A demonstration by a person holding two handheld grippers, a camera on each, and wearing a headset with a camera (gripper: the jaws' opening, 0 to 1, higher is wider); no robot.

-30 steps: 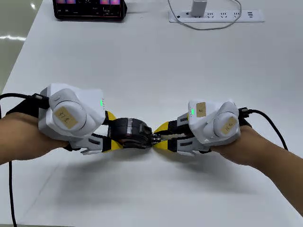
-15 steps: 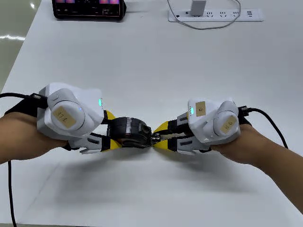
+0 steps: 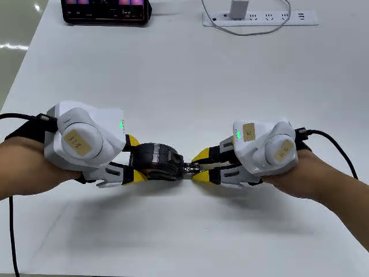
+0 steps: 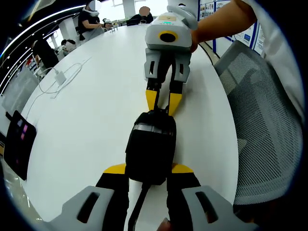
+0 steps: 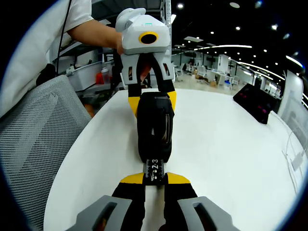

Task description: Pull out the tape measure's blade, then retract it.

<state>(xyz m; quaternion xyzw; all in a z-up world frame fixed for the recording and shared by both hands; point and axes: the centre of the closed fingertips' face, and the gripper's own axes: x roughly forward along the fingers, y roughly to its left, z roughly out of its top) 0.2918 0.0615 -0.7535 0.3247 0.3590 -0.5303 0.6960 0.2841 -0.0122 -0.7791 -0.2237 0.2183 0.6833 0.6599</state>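
A black tape measure lies on the white table between the two grippers. My left gripper is shut on its case, one yellow-tipped jaw on each side. From the right, my right gripper is shut on the blade's end hook. In the right gripper view a short piece of blade with printed numbers shows between the jaws, just out of the case. The right gripper's yellow tips meet the case's front in the left gripper view.
A dark tablet lies at the table's far left edge. At the far right sits a white power strip with a plug and cable. A mesh chair stands beside the table. People sit at the table's far end.
My right gripper has shifted slightly to the right, away from the case, and a bit more of the blade shows. The left gripper and case stay put.
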